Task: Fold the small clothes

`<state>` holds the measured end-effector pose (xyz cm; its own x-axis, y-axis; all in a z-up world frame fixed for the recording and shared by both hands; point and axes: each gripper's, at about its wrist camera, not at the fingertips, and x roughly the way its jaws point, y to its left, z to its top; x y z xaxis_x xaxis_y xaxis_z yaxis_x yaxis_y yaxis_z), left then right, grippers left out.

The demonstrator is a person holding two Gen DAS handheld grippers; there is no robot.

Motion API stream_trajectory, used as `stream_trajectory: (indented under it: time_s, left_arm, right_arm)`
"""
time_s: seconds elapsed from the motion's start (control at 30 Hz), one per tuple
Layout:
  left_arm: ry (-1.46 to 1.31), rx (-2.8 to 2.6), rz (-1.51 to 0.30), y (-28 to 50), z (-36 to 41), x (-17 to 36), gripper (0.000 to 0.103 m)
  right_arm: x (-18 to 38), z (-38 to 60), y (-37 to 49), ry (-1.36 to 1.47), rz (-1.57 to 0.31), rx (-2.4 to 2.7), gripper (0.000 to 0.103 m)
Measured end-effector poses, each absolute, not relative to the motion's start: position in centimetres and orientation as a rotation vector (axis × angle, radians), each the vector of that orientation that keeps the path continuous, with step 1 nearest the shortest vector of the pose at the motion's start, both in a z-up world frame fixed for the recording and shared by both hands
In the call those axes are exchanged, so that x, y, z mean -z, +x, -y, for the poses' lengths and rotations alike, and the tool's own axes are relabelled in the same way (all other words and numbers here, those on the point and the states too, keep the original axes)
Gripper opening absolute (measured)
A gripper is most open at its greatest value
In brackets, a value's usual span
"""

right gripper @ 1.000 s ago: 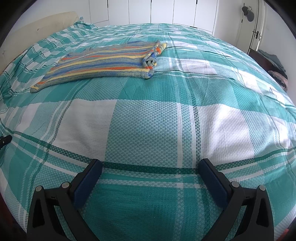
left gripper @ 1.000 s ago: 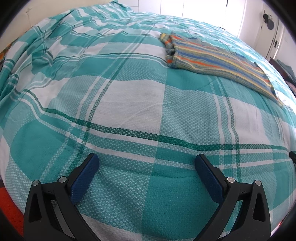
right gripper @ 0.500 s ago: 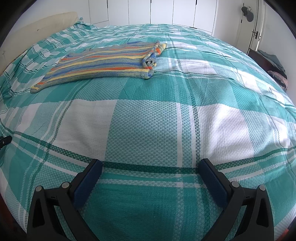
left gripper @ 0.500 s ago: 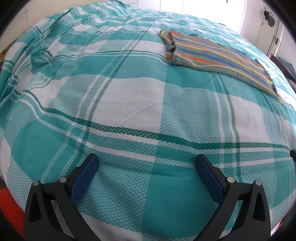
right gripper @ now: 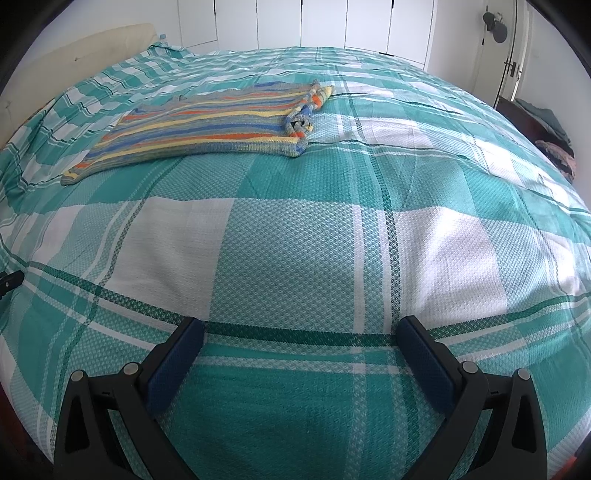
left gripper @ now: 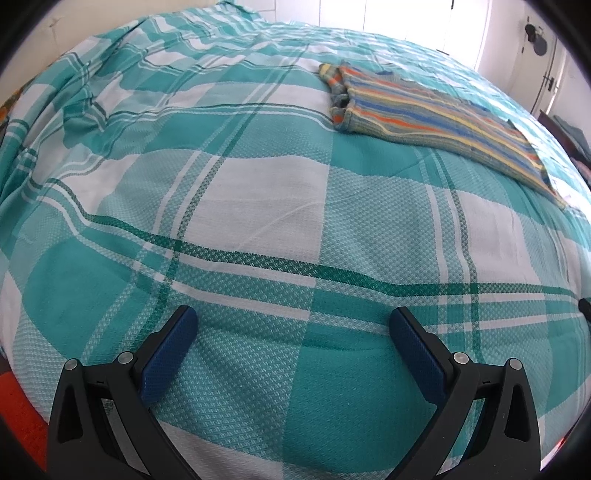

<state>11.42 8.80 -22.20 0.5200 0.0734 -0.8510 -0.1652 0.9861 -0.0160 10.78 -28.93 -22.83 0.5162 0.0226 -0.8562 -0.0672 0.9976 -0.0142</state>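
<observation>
A striped knit garment point(left gripper: 436, 122) in blue, yellow, orange and grey lies flat on the bed, folded over, with a bunched sleeve at its near end. It sits at the upper right in the left wrist view and at the upper left point(right gripper: 207, 125) in the right wrist view. My left gripper point(left gripper: 293, 325) hovers open over the bedspread, far short of the garment. Over the near part of the bed, my right gripper point(right gripper: 301, 332) is open too, with nothing between its fingers.
A teal and white plaid bedspread point(left gripper: 258, 206) covers the whole bed, rumpled at the far left. White wardrobe doors point(right gripper: 332, 26) stand behind the bed. A door point(right gripper: 513, 62) and a pile of clothes point(right gripper: 554, 136) are at the right.
The left wrist view has shifted slightly, so the garment sits a little lower and nearer. The right wrist view is unchanged.
</observation>
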Motion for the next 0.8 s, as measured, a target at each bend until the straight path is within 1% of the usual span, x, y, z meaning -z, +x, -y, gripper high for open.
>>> stream_trajectory:
  time_s: [0.2, 0.33, 0.5, 0.8]
  left_arm:
    - [-0.093, -0.128, -1.003, 11.35, -8.88, 22.22, 0.102]
    - [-0.093, -0.109, -1.027, 11.85, -9.02, 22.29, 0.102]
    - [-0.083, -0.145, -1.012, 11.79, -8.58, 22.44, 0.102]
    - [-0.084, -0.128, -1.019, 11.41, -8.78, 22.28, 0.102]
  right_arm:
    - [22.78, 28.96, 11.14, -0.053, -1.06, -0.064, 0.103]
    - [22.92, 28.9, 10.98, -0.052, -1.041, -0.056, 0.103]
    - [22.95, 28.96, 10.81, -0.047, -1.019, -0.059, 0.103]
    - [22.83, 28.99, 10.72, -0.048, -1.022, -0.053, 0.103]
